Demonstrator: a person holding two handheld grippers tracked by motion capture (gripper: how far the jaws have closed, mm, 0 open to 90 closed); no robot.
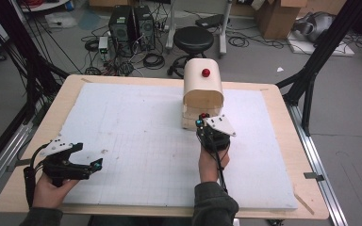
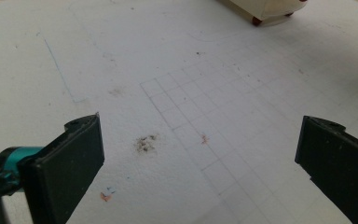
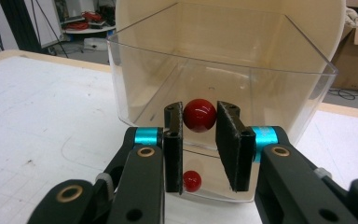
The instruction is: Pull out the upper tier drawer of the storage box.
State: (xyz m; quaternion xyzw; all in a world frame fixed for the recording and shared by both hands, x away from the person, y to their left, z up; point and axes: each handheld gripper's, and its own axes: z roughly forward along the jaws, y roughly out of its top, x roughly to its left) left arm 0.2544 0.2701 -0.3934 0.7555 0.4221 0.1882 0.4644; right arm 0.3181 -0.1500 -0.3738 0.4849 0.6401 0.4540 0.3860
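A cream, round-topped box (image 1: 202,89) stands on the white foam board (image 1: 136,132) right of centre, with a red knob (image 1: 206,72) on its top. Its clear plastic front (image 3: 223,79) faces my right gripper (image 3: 199,116), which is shut on the front's red knob (image 3: 199,115); both pads press its sides. Below it shows a smaller red ball (image 3: 192,180), perhaps a foot. In the high view the right gripper (image 1: 203,117) sits at the box's near face. My left gripper (image 1: 88,155) rests at the board's near left, open, nothing between its fingers (image 2: 81,154). The box corner with a red foot (image 2: 257,21) lies far off.
The foam board lies on a wooden table (image 1: 287,141) with a narrow bare rim. Behind the table stand a black stool (image 1: 194,40) and computer towers (image 1: 132,28) amid cables. Black stand legs (image 1: 311,70) flank both sides. Small dirt marks (image 2: 144,143) dot the board.
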